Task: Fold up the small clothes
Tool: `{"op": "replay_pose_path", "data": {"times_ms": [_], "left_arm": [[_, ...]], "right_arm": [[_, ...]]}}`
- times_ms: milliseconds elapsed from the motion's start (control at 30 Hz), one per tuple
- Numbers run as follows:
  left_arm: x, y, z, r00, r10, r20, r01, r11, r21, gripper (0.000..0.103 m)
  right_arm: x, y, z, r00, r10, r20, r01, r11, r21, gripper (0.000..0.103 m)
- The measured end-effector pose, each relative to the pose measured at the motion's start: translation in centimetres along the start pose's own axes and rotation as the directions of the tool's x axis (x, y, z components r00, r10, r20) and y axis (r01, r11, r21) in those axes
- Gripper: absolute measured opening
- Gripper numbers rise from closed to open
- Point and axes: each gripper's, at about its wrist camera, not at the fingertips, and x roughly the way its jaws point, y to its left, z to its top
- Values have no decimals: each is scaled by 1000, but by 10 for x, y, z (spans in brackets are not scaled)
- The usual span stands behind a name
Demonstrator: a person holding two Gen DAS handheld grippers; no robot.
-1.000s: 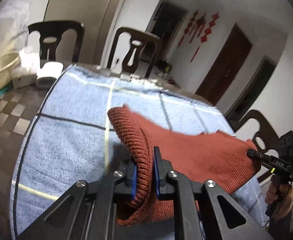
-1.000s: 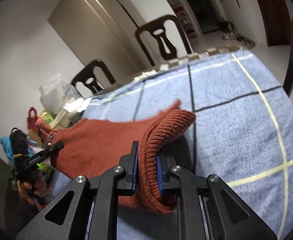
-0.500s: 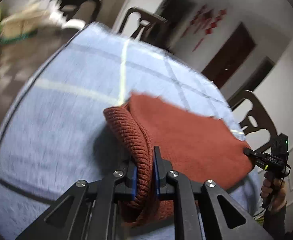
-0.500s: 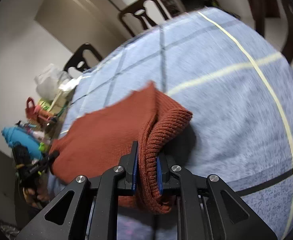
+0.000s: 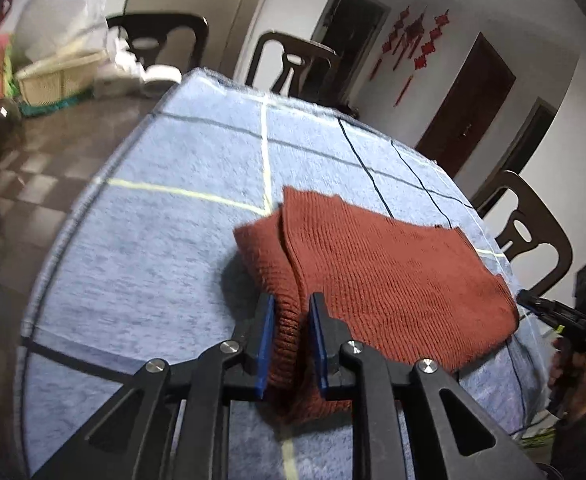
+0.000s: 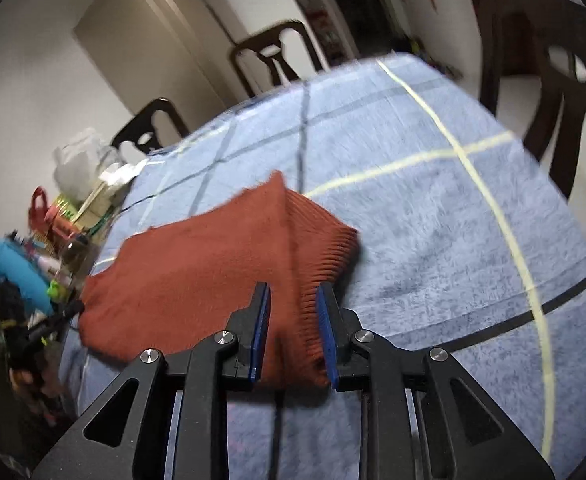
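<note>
A rust-red knitted garment lies folded on the blue checked cloth of the table. My left gripper has its jaws slightly parted around the garment's left folded edge, which still sits between the blue pads. My right gripper stands the same way around the ribbed right edge of the garment, its jaws parted wider than the knit. The right gripper also shows at the far right of the left wrist view, and the left gripper at the far left of the right wrist view.
Dark chairs stand around the table. A woven basket and white bags sit on the tiled surface left of the cloth. Bottles and bright clutter crowd the table's left end.
Both grippers lowered the garment onto the cloth and opened their jaws a little; the fold now lies flat instead of hanging from the pads.
</note>
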Motion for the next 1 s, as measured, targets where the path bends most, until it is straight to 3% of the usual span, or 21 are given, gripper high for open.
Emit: {"op": "replay_pose_path", "data": {"times_ms": [100, 200, 333, 400, 500, 567, 733, 867, 1000], "left_arm": [[-9, -12, 1, 999, -13, 37, 12, 1000, 15, 22], [-11, -37, -4, 996, -67, 52, 64, 996, 68, 26], [10, -71, -18, 989, -144, -14, 144, 978, 149, 27], [22, -80, -25, 987, -149, -54, 156, 973, 170, 27], [38, -84, -36, 978, -168, -125, 187, 970, 153, 27], [38, -88, -39, 979, -166, -116, 183, 970, 158, 31], [38, -102, -38, 970, -215, -111, 232, 958, 171, 32], [46, -109, -44, 975, -184, -124, 206, 957, 206, 32], [38, -104, -38, 975, -188, -114, 208, 959, 195, 32]], "right_arm": [[-2, 28, -9, 1000, 15, 18, -14, 996, -84, 24], [17, 63, -24, 999, 23, -38, -31, 979, -204, 24], [43, 84, -42, 996, -23, -91, -5, 956, -293, 24], [43, 90, -49, 996, -64, -60, 39, 939, -342, 25], [41, 93, -51, 994, -83, -65, 54, 931, -361, 25], [39, 98, -51, 995, -84, -59, 56, 925, -375, 25], [49, 119, -57, 998, -24, -64, -4, 917, -399, 25], [54, 128, -63, 997, -54, -57, 22, 887, -460, 25], [41, 112, -52, 999, -43, -24, 29, 908, -419, 25]]}}
